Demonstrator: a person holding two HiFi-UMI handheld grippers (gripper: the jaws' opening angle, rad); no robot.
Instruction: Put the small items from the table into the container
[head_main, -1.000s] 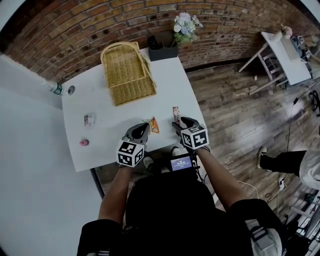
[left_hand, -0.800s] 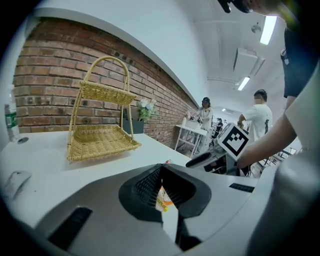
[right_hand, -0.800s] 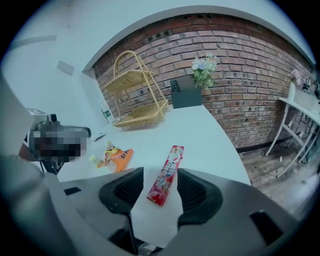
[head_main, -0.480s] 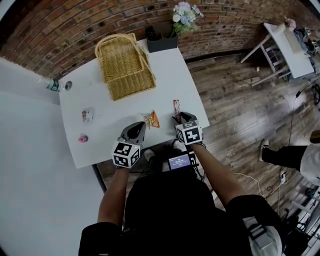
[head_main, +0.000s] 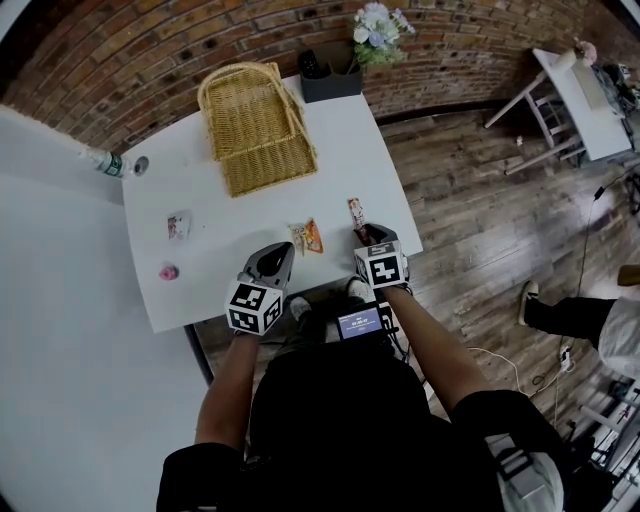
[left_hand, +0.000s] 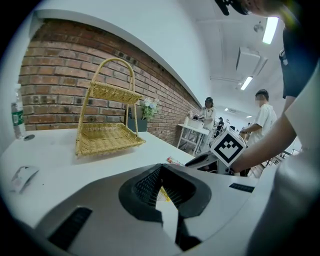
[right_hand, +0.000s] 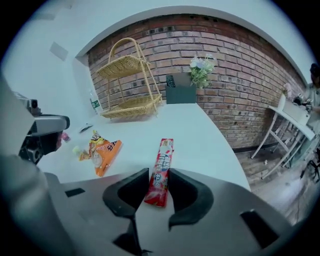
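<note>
A red candy stick (right_hand: 160, 170) lies flat near the white table's right edge (head_main: 405, 225). Its near end sits between the jaws of my right gripper (right_hand: 157, 192), which are closing; the pads flank it closely and I see no squeeze. An orange snack packet (right_hand: 102, 150) lies to its left. My left gripper (head_main: 278, 255) hovers shut and empty just short of that packet (head_main: 310, 236). The two-tier wicker basket (head_main: 258, 130) stands at the table's far side. A small white wrapper (head_main: 179, 224) and a pink item (head_main: 168, 271) lie at the left.
A plastic bottle (head_main: 105, 162) and its cap stand at the far left corner. A dark planter with flowers (head_main: 330, 78) sits behind the basket against the brick wall. Another person's legs (head_main: 560, 320) are on the wooden floor to the right.
My right gripper has dipped down over the near end of the red candy stick and its jaws have narrowed around it. The left gripper has stayed put.
</note>
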